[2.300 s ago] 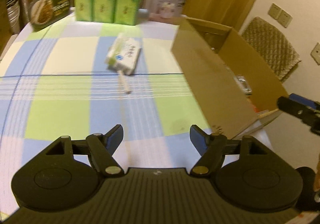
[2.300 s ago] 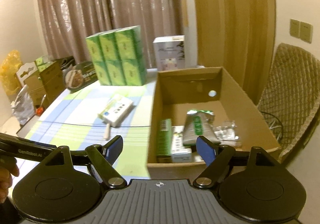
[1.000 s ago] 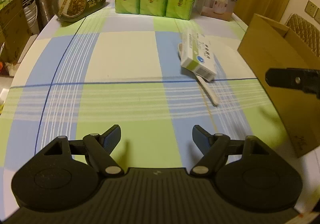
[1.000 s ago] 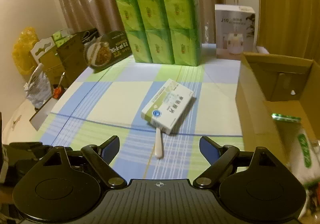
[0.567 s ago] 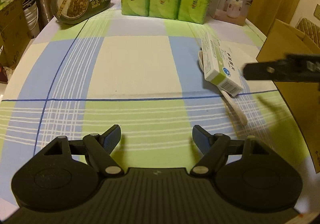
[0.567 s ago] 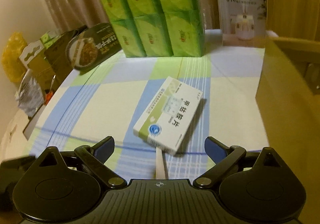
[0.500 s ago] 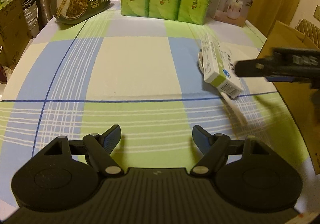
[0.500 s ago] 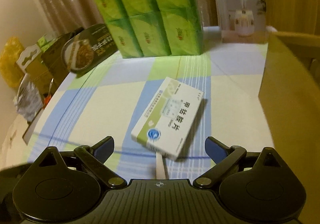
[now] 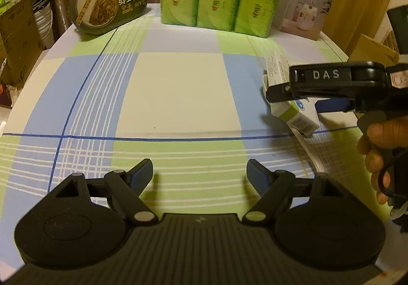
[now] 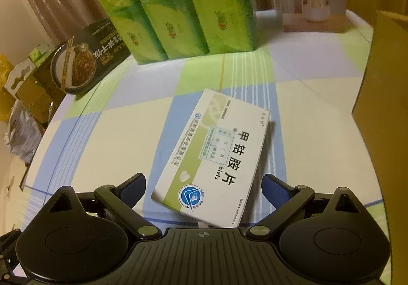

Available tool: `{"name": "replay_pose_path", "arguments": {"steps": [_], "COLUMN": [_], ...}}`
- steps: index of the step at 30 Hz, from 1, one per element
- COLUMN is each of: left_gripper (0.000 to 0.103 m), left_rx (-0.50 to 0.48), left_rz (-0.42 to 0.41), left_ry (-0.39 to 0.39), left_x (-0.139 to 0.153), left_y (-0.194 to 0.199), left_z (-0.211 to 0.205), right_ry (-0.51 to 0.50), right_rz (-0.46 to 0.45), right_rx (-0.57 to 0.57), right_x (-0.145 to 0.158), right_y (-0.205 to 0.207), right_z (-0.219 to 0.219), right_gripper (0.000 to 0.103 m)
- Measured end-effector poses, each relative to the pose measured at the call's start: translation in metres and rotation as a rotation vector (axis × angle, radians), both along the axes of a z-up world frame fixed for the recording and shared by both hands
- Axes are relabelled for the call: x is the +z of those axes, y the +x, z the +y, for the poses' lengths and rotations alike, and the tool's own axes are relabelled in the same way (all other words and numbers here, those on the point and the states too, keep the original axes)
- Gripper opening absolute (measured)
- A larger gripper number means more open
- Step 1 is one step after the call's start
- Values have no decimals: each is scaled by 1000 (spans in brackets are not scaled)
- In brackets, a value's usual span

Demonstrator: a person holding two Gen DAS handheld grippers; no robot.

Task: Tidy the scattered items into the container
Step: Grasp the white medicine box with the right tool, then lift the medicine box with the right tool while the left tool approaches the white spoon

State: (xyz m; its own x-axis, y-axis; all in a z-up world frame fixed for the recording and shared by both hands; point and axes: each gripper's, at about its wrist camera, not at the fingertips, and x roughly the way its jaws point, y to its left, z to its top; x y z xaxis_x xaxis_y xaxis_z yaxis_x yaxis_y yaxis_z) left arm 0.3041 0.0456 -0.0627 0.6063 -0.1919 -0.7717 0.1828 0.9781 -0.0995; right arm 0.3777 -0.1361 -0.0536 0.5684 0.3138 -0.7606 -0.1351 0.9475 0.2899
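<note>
since a moment ago my right gripper (image 10: pixel 204 189) has closed in on the pill box (image 10: pixel 214 155), which now fills the space between its wide-open fingers; earlier the box lay well ahead of it. my left gripper (image 9: pixel 200 174) has barely shifted: it hangs over the checked cloth (image 9: pixel 178 91), spread wide, holding nothing.

i judge the step in hand to be the approach to grasp the pill box. it lies flat on the cloth, skewed to my fingers, with the cardboard box (image 10: pixel 382 68) off to the right. next i need to settle lower so the blue pads flank its long sides, squeeze, lift and carry it over the cardboard wall. because the box sits askew, a slight twist of the wrist may help.

a pale stick (image 9: pixel 309 151) pokes out from under the pill box; in the right view only its tip shows, and i cannot tell what it is. the cardboard box is cut off in both views, so its contents are hidden. whether my fingers touch the cloth yet, i cannot tell.
</note>
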Motion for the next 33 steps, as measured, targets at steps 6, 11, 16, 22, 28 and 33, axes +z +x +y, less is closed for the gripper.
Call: {"name": "replay_pose_path", "arguments": {"steps": [6, 11, 16, 22, 28, 33], "left_gripper": [77, 77, 77, 77, 77, 77], "left_rx": [5, -28, -58, -50, -27, -25], "left_rz": [11, 1, 1, 7, 6, 8], "left_ry": [-13, -5, -11, -8, -21, -30], "left_x": [-2, -1, -2, -5, -3, -3], "left_y": [1, -1, -2, -1, 1, 0], "left_z": [0, -10, -21, -18, -10, -9], "right_ry": [-62, -163, -238, -335, -252, -270], "right_rz": [-10, -51, -44, -71, -35, -94], "right_rx": [45, 73, 107, 307, 406, 308], "right_x": [1, 7, 2, -3, 0, 11], "right_y": [-9, -32, -55, -76, -93, -94], "right_z": [-2, -18, -31, -20, -11, -19], "right_gripper": [73, 70, 70, 70, 69, 69]}}
